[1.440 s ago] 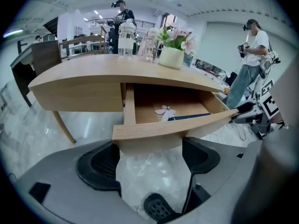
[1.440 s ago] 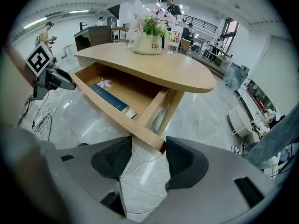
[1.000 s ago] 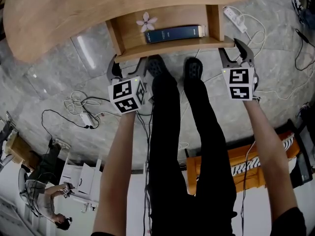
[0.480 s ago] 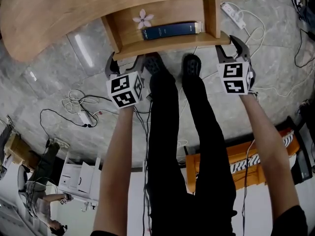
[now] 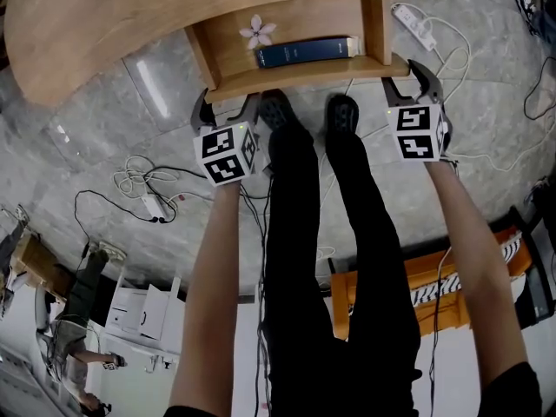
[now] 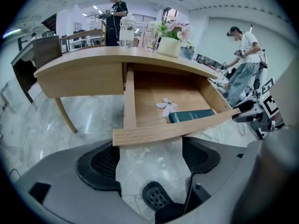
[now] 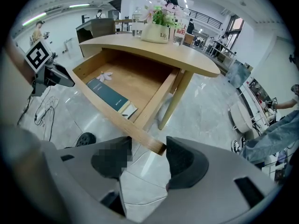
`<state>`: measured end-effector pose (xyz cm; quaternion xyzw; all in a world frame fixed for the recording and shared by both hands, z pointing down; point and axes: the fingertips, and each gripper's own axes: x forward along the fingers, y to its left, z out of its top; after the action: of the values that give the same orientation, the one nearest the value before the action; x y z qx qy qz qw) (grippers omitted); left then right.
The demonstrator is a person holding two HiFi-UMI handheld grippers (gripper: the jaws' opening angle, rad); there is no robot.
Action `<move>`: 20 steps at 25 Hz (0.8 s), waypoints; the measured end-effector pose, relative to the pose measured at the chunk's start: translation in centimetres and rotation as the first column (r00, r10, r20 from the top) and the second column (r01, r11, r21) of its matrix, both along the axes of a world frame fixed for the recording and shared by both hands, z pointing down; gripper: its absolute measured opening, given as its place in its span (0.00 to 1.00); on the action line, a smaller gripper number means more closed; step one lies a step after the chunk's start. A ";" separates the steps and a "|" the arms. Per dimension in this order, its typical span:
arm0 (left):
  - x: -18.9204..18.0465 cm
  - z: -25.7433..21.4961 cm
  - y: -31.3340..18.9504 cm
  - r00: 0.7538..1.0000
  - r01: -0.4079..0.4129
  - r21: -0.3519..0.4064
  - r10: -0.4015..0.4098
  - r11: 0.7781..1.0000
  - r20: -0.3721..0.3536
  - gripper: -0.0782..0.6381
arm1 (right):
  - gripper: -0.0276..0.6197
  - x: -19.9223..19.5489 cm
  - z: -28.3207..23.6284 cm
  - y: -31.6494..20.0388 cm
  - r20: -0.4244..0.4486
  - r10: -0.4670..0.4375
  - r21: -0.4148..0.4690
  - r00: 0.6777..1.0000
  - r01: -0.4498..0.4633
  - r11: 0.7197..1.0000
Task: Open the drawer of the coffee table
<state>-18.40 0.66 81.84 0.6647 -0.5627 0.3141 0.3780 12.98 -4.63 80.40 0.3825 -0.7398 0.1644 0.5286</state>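
The wooden coffee table point(image 5: 174, 16) has its drawer point(image 5: 304, 75) pulled out towards me. In the drawer lie a dark blue book point(image 5: 304, 52) and a pale flower point(image 5: 258, 33). My left gripper point(image 5: 228, 109) is open at the left end of the drawer's front board point(image 6: 173, 130), and the board lies just past its jaws point(image 6: 149, 157). My right gripper point(image 5: 408, 85) is open at the right end. The board's corner point(image 7: 159, 147) sits between its jaws point(image 7: 147, 160), and the pads stand clear of the wood.
My legs and black shoes point(image 5: 339, 115) stand on the marble floor just in front of the drawer. Cables and a power strip point(image 5: 413, 26) lie on the floor at both sides. A potted plant point(image 7: 156, 29) stands on the table top. An orange frame point(image 5: 417, 285) is behind me.
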 end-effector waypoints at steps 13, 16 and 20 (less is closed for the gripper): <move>0.7 -1.8 6.9 0.999 0.003 -0.160 0.003 0.987 0.036 0.68 | 0.40 3.5 -3.9 0.0 -0.034 0.053 -0.031 0.998 -0.054 0.998; 2.2 -4.5 8.4 0.998 -0.048 -0.168 0.053 0.985 0.024 0.68 | 0.40 4.4 -7.0 0.7 -0.013 0.100 -0.026 0.995 -0.101 0.995; 3.7 -8.6 8.6 0.998 -0.058 -0.148 0.059 0.987 -0.002 0.68 | 0.40 5.1 -11.3 1.5 0.014 0.139 -0.010 0.990 -0.139 0.990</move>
<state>-14.66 9.27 73.26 0.6506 -0.5185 0.3669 0.4162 18.13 -3.09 69.08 0.4295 -0.7145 0.2070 0.5120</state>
